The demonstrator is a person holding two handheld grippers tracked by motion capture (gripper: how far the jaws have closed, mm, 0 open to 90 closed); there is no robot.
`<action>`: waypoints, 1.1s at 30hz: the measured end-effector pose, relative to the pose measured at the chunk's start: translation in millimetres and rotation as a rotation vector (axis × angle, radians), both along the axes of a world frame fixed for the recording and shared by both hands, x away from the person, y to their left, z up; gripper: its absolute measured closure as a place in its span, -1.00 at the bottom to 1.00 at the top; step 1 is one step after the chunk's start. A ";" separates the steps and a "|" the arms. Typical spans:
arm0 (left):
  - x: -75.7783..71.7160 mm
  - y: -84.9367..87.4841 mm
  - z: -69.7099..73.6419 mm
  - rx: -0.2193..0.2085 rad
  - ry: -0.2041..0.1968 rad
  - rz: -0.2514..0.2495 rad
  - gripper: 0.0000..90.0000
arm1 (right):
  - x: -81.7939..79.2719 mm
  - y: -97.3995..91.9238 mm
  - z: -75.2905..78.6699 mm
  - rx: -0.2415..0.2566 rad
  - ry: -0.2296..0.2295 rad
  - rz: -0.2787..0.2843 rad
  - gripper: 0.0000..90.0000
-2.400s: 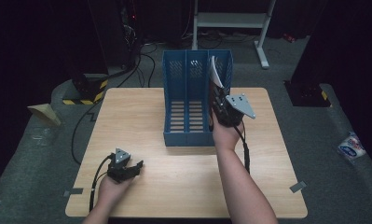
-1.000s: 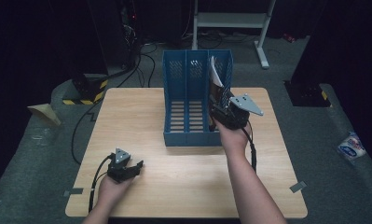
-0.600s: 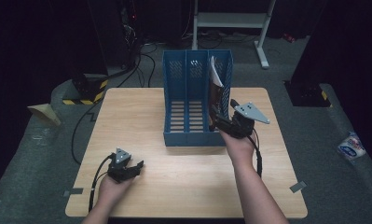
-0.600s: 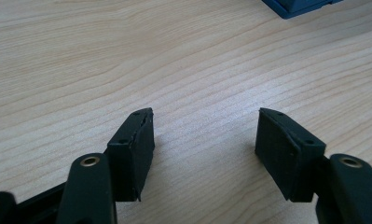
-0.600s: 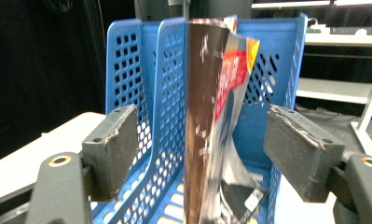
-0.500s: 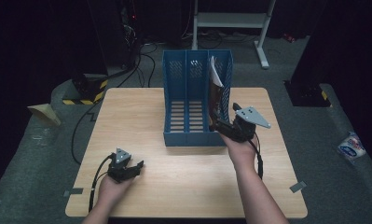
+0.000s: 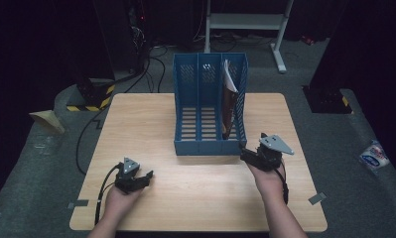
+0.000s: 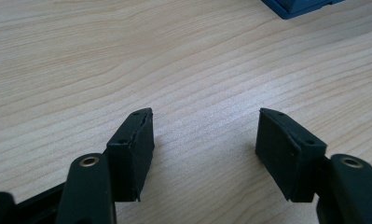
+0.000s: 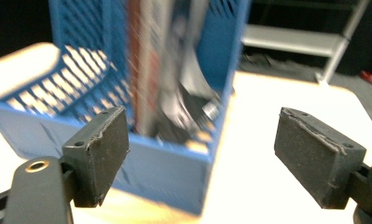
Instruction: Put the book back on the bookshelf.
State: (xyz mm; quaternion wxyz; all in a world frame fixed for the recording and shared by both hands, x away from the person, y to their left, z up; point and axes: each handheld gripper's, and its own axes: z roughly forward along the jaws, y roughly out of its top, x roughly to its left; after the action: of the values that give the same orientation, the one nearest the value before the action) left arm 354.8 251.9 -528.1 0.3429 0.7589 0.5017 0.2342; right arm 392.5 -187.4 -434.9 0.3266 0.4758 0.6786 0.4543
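The blue plastic slatted file rack [image 7: 200,106] stands upright at the far middle of the pale wooden table [image 7: 136,124], a thin brown-covered booklet [image 7: 229,101] leaning in its rightmost compartment. The right gripper [image 7: 246,154], its jaws just opened and empty, sits just beside the rack's front right corner. The left gripper [image 7: 145,178] rests near the table's front edge, jaws apart, nothing between them.

Left hand [image 7: 120,198] low at the near left, forearm entering from the bottom edge, holding the left gripper [image 7: 147,177] level and angled to the right; jaws wide apart, nothing between the pads [image 8: 133,149]. Right hand [image 7: 269,177] farther forward on the right side, forearm running straight up from the bottom edge. Right gripper [image 7: 244,152] points forward-left; its jaws have just been opening and stand spread, nothing between the pads [image 9: 99,149].
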 end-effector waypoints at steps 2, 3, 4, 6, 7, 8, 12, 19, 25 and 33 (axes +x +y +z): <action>0.0 0.0 0.0 0.000 0.000 0.000 -0.18 | -2.2 -8.0 -10.5 -0.005 0.031 -0.021 -0.64; 0.0 0.0 0.0 0.000 0.000 0.000 -0.18 | -4.9 -15.2 -20.8 -0.016 0.067 -0.049 -0.67; 0.0 0.0 0.0 0.000 0.000 0.000 -0.18 | -6.2 -18.1 -25.2 -0.023 0.081 -0.061 -0.67; 0.0 0.0 0.0 0.000 0.000 0.000 -0.18 | -9.0 -26.1 -37.1 -0.053 0.119 -0.087 -0.68; 0.0 0.0 0.0 0.000 0.000 0.000 -0.18 | -9.0 -26.1 -37.1 -0.053 0.119 -0.087 -0.68; 0.0 0.0 0.0 0.000 0.000 0.000 -0.18 | -11.9 -33.1 -48.4 -0.072 0.163 -0.110 -0.69; 0.0 0.1 0.1 0.002 -0.001 0.000 -0.18 | -16.0 -43.8 -69.9 -0.111 0.250 -0.129 -0.72; 0.2 0.0 -0.1 -0.002 -0.002 0.000 -0.17 | -20.0 -50.9 -88.5 -0.194 0.322 -0.146 -0.70; -1.7 -2.1 -0.4 -0.009 -0.003 0.017 -0.18 | -19.3 -54.2 -89.6 -0.116 0.385 -0.092 -0.71; -1.4 -3.9 -0.5 -0.002 0.006 0.031 -0.34 | -19.4 -53.1 -89.6 -0.126 0.378 -0.106 -0.70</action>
State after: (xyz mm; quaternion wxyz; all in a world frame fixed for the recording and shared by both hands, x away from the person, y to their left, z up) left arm 353.4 248.0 -528.5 0.3384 0.7514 0.5147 0.2368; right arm 373.1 -240.5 -524.5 0.2459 0.5662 0.7291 0.2958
